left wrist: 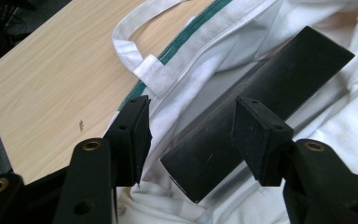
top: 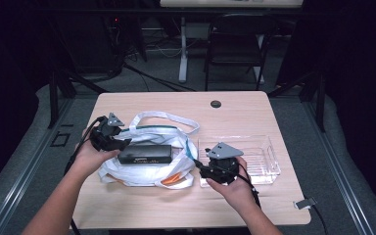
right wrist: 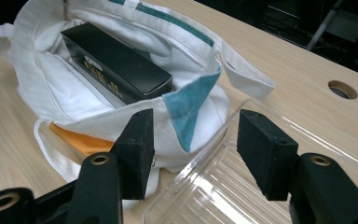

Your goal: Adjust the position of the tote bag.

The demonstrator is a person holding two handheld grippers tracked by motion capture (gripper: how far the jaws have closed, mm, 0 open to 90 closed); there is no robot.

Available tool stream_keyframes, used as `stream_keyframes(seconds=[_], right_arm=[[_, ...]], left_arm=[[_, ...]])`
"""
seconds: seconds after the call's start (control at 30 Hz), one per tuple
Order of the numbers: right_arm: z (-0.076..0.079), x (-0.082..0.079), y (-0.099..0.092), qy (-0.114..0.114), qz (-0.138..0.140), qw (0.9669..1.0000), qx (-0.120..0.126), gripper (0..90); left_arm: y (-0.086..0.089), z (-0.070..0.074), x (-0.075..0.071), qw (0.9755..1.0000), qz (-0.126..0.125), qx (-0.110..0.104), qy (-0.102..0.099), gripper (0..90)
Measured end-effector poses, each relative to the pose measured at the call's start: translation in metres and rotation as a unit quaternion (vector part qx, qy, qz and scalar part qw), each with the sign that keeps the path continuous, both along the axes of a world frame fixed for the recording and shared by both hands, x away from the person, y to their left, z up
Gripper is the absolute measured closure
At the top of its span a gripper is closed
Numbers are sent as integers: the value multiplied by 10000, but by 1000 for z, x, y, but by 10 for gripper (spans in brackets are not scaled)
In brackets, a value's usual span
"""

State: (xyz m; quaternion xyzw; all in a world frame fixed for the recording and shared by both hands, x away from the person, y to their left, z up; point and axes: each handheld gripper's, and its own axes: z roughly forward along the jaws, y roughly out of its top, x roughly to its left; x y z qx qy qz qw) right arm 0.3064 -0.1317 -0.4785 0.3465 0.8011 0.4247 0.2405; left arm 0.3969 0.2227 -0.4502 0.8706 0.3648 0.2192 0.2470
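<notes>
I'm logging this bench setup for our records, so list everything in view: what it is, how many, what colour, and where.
Table: one, light wood, middle of the high view, with a round cable hole near its far edge.
Cloth bag: one, white with green trim and teal and orange patches, lying open on the table's left half.
Box: one, black, long, lying in the bag's mouth.
Tray: one, clear plastic, empty, right of the bag.
Chair: one, dark, on the floor beyond the table.
Left gripper: one, black, jaws open, one either side of the box's end and clear of it.
Right gripper: one, black, jaws open over the tray's near corner, beside the bag.
Hands: two, one on each gripper.
</notes>
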Motion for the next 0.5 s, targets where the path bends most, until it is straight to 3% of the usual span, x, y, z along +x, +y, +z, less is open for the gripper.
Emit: stream_keyframes(seconds=[0.17,0.33,0.5], right_arm=[[-5,-2,-4,-2,-65,10000,-5,463],[-6,-3,-3,-67,-35,10000,40,467],[-7,-5,-2,-75,8,10000,60,467]], left_arm=[[2,2,0,9999,-39,-92,30,515],[5,3,1,9995,-166,-271,47,512],[6,2,4,9992,-260,-300,37,504]])
